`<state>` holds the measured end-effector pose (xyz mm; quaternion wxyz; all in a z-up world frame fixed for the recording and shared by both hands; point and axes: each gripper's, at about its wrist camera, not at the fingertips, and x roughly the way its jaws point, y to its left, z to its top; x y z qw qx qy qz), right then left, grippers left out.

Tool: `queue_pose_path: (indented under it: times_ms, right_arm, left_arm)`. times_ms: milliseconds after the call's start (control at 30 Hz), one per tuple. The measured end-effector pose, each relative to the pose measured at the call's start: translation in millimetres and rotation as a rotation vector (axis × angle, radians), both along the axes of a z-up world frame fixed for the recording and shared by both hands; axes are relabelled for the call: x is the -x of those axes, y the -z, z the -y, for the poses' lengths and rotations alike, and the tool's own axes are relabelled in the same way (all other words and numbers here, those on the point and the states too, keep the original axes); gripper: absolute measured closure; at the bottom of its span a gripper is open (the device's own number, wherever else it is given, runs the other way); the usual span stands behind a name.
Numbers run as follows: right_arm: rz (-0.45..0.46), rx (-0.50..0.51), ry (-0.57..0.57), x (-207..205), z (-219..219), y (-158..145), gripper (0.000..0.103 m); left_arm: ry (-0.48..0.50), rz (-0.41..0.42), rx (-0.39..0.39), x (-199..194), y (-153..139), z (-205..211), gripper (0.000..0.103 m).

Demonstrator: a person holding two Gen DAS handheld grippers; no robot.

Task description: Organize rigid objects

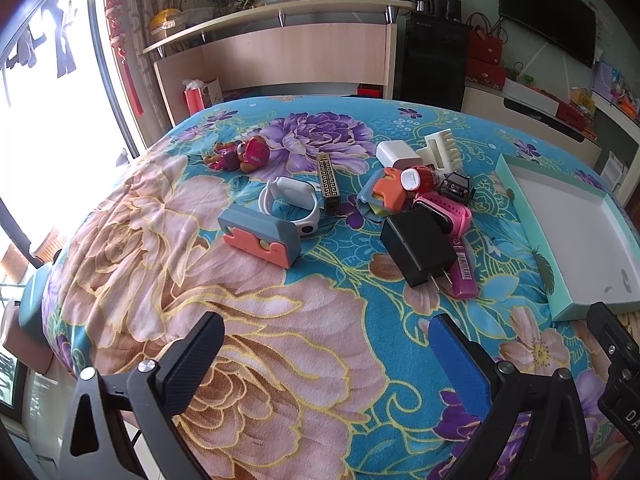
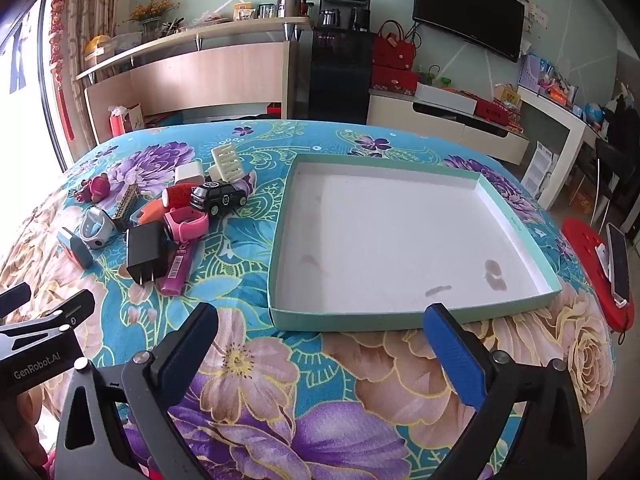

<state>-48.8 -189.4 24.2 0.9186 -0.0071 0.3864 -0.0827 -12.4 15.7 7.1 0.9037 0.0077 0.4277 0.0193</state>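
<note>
- The left gripper (image 1: 326,344) hovers over the near part of the flowered blanket (image 1: 248,344), its fingers spread wide with nothing between them.
- The right gripper (image 2: 320,340) hangs in front of the near edge of the shallow box lid (image 2: 400,316), jaws likewise wide apart and empty.
- The box lid, mint green outside and white inside, lies flat on the right half of the blanket; its floor carries a few dark smudges.
- The small objects sit in a loose cluster left of the lid, toward the middle of the blanket.
- A black plug adapter (image 1: 418,246) lies nearest the lid's near left corner, prongs pointing at the near edge, resting partly on a magenta tube with a barcode (image 1: 464,270).
- Just behind them a pink kids' watch (image 1: 444,210) touches a black toy car (image 2: 218,196).
- An orange-and-blue plastic piece (image 1: 386,194), a red bottle with a white cap (image 1: 418,178), a white charger block (image 1: 394,154) and a cream comb-like clip (image 1: 438,150) crowd together toward the far edge.
- A patterned gold-and-black bar (image 1: 329,186) lies apart to the left, beside a white smartwatch (image 1: 290,204).
- A grey-and-coral block (image 1: 260,236) touches the smartwatch on its near side.
- A small pink bear figure (image 1: 246,154) lies farthest left, well apart from the lid.
</note>
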Motion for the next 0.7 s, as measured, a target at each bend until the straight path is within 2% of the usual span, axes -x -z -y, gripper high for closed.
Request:
queue_pose_path:
  times_ms: [700]
  right_arm:
    - [-0.005, -0.006, 0.007, 0.2, 1.7, 0.2, 0.001]
  left_arm:
    - [0.005, -0.005, -0.007, 0.1, 2.5, 1.4, 0.0]
